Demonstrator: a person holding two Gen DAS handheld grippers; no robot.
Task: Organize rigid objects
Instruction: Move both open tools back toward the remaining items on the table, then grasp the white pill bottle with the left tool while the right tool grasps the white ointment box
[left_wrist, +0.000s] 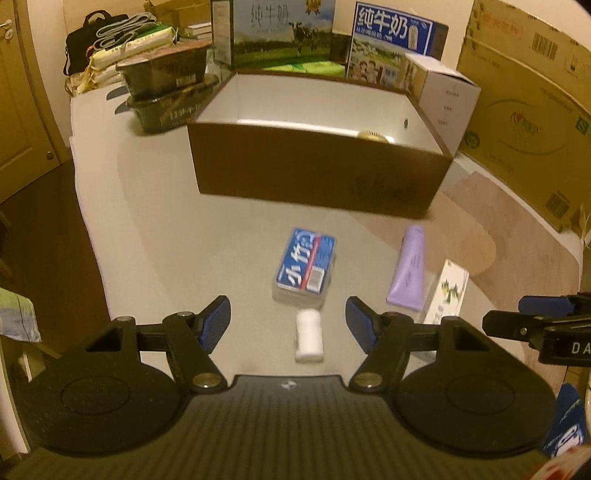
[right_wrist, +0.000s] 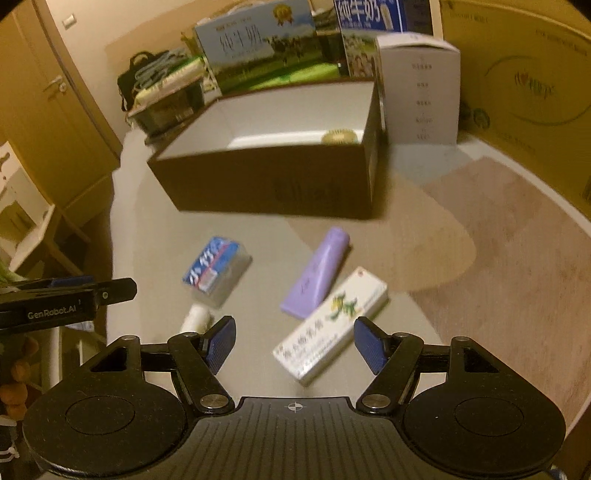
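Left gripper (left_wrist: 288, 325) is hovering with jaws spread wide, gripping nothing; right gripper (right_wrist: 294, 345) is likewise standing wide and empty. In the left view, the white bottle (left_wrist: 309, 338) is lying on its side between the open fingers, long axis running 6 to 12 o'clock, one end nearly touching the blue-labelled clear box (left_wrist: 305, 268) just beyond it at 12. That box's long axis is tilting slightly toward 1 o'clock. In the right view, the white carton (right_wrist: 330, 325) is lying between the fingers, long axis pointing toward 2 o'clock, with the purple tube (right_wrist: 316, 272) just beside it at 11, roughly parallel. Farther off, the open brown box (left_wrist: 321, 166) is sitting on the grey table (left_wrist: 184, 236), holding a gold round object (left_wrist: 375, 136) at its right end.
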